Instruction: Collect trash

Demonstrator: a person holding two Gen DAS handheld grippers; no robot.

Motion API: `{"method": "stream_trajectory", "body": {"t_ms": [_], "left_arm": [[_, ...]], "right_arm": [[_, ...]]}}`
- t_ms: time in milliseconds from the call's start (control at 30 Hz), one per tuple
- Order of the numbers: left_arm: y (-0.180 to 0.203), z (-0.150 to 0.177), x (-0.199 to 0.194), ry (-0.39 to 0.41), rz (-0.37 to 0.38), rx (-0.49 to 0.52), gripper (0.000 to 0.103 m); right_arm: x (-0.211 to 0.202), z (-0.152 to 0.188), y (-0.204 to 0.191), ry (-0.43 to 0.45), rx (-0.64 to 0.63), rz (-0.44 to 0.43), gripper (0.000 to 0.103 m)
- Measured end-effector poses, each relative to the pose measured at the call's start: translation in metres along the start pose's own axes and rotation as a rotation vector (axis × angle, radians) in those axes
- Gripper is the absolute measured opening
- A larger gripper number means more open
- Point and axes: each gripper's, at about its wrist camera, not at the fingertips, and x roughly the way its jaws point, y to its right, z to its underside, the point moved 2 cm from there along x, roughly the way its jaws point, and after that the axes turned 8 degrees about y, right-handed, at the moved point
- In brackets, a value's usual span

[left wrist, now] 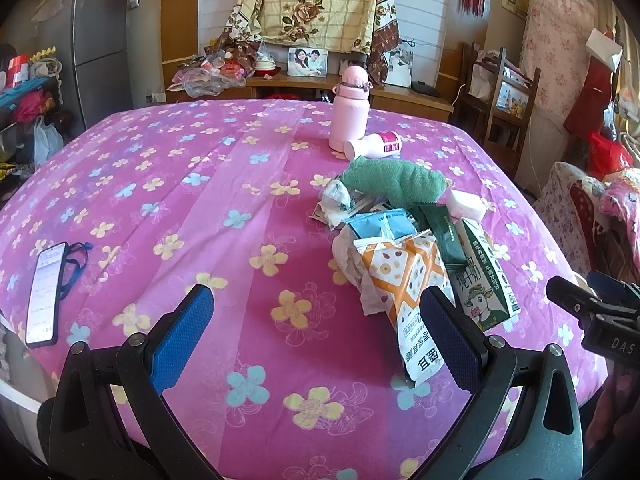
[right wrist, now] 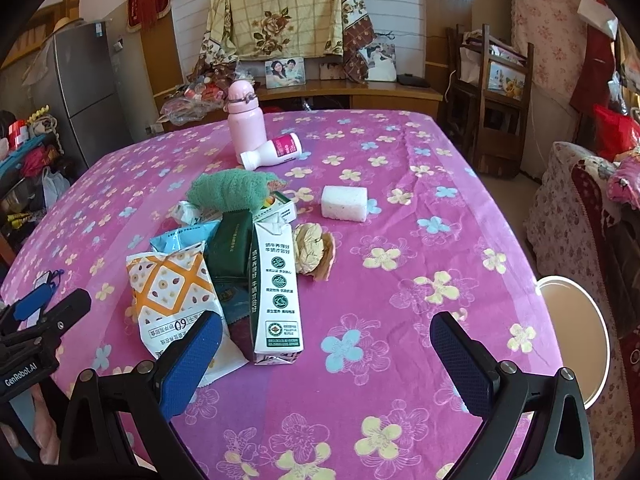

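Your right gripper [right wrist: 326,360], fingers spread wide and empty like the left gripper's [left wrist: 318,340], is nearer the milk carton [right wrist: 276,288], whose long axis points away from you, just left of centre.

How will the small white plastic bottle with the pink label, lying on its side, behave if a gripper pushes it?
The small white plastic bottle lies on its round side, so it would probably roll. It looks light, likely empty.
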Motion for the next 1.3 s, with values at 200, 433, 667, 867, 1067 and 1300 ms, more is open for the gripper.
{"method": "stream_trajectory", "body": {"t_ms": [200, 433, 667, 867, 1067, 1300], "left_arm": [[-0.004, 0.003, 0.008, -0.017, 0.003, 0.015, 0.102], [-0.009, 0.002, 0.014, -0.033, 0.015, 0.004, 0.102], [-0.007, 0.006, 0.021, -0.044, 0.032, 0.024, 0.102], [-0.009, 0.009, 0.026, -0.054, 0.052, 0.036, 0.103], [-0.01, 0.01, 0.027, -0.054, 0.059, 0.045, 0.103], [-0.013, 0.012, 0.032, -0.074, 0.06, 0.029, 0.102]], "right_arm": [[0.014, -0.001, 0.001, -0.023, 0.016, -0.004, 0.103], [0.026, 0.0, -0.001, -0.052, 0.037, -0.018, 0.103], [0.03, -0.005, 0.001, -0.045, 0.03, 0.012, 0.103], [0.035, -0.012, 0.001, -0.046, 0.027, 0.02, 0.103], [0.043, -0.012, -0.006, -0.063, 0.003, 0.031, 0.103], [0.047, -0.008, -0.003, -0.077, 0.002, 0.036, 0.103]]}}
